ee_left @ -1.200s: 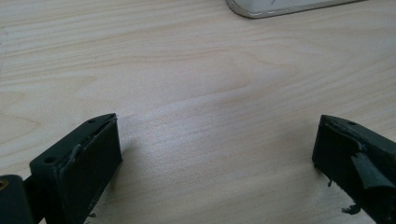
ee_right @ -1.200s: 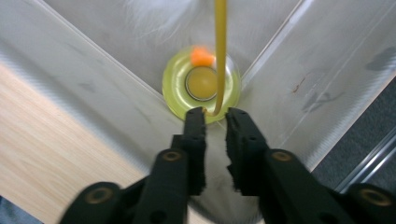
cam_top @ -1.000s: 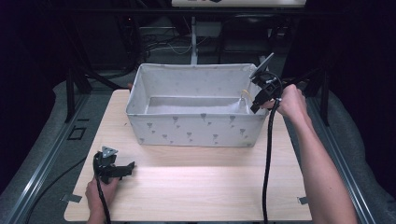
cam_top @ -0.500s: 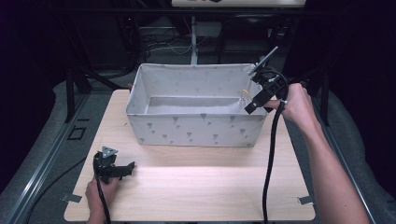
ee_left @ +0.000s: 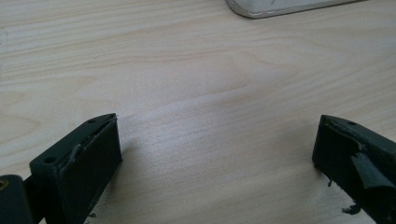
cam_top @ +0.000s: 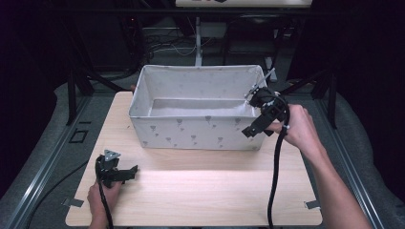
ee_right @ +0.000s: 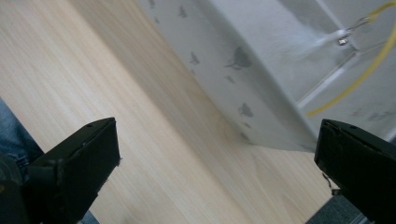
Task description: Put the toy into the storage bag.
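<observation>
The near wall of the box (cam_top: 196,131) hides part of its floor just left of the right claw (cam_top: 258,128). In the right gripper view the top edge cuts off the box (ee_right: 261,70), and the yellow wire (ee_right: 359,79) above that claw is blurry.

A white fabric bin (cam_top: 191,129) stands on the wooden table (cam_top: 215,191). The right gripper (cam_top: 260,119), jaws just opened and empty, hangs by its near right corner. The left gripper (cam_top: 114,171) rests on the table's near left
</observation>
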